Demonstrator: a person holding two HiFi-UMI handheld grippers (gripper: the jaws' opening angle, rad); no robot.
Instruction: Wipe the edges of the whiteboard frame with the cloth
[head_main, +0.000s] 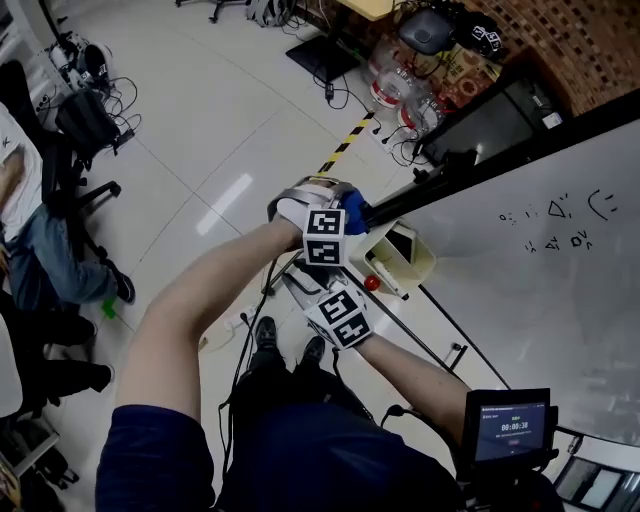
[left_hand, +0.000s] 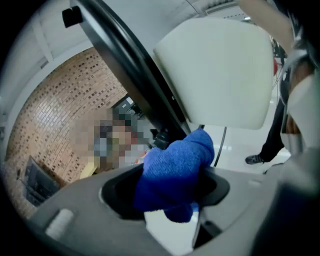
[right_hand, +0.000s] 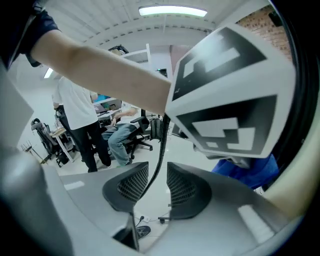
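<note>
- Reaching up and forward with the bare left forearm (head_main: 200, 300), bringing the left gripper (head_main: 348, 215) to the lower left end of the black whiteboard frame (head_main: 470, 170).
- Clamped on a bunched blue cloth (left_hand: 175, 170), jaws held part-way apart by the wad; cloth bulging out past the jaw tips, its front end right at the frame's edge, contact not clear.
- Sitting just right of the cloth, a cream plastic holder (head_main: 405, 255) under the frame.
- Tucked lower and nearer the body, the right gripper (right_hand: 155, 187), just below the left one, right forearm (head_main: 420, 370) bent in from the lower right.
- Jaws a narrow gap apart, gripping nothing; cloth off to their right, beneath the left gripper's marker cube (right_hand: 230, 95).
- Farther right, white board surface (head_main: 540, 300) with faint scribbles.
</note>
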